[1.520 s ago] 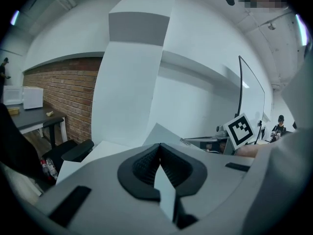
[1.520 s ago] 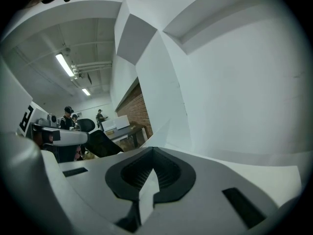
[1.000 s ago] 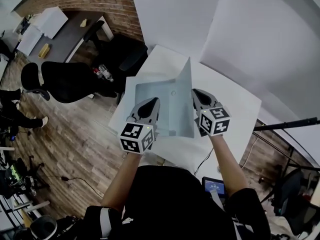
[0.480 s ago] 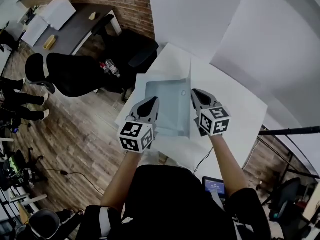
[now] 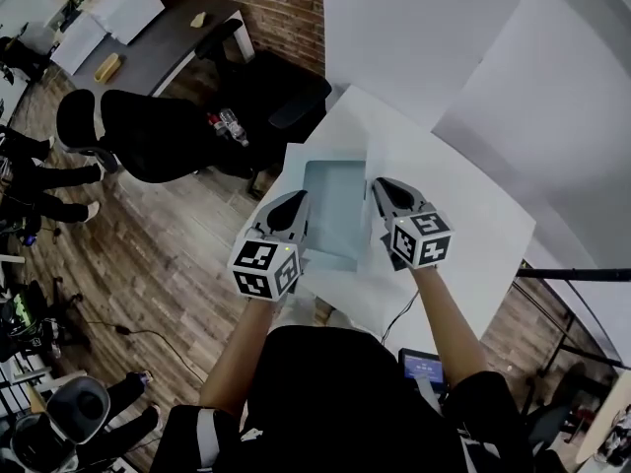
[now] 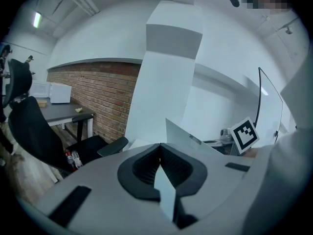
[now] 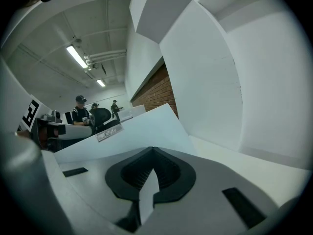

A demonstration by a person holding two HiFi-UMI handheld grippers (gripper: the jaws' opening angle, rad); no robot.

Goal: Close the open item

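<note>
A pale blue-grey folder (image 5: 335, 210) is held over the white table (image 5: 463, 200), its two leaves partly folded toward each other. My left gripper (image 5: 293, 208) is shut on the edge of the left leaf, and my right gripper (image 5: 386, 195) is shut on the edge of the right leaf. In the left gripper view, the left gripper (image 6: 159, 147) pinches a thin pale sheet edge (image 6: 165, 192), and the other leaf (image 6: 195, 140) rises beyond. In the right gripper view, the right gripper (image 7: 153, 150) pinches a thin edge (image 7: 146, 195) below the labelled leaf (image 7: 142, 124).
White panels (image 5: 414, 37) stand behind the table. Black office chairs (image 5: 148, 136) and a dark desk (image 5: 158, 42) with white boxes lie to the left on the wood floor, with people at the far left. A cable (image 5: 399, 313) hangs off the table's front edge.
The upright right leaf has swung down toward the left leaf, so the folder looks narrower now. Both grippers kept their hold and drew closer together.
</note>
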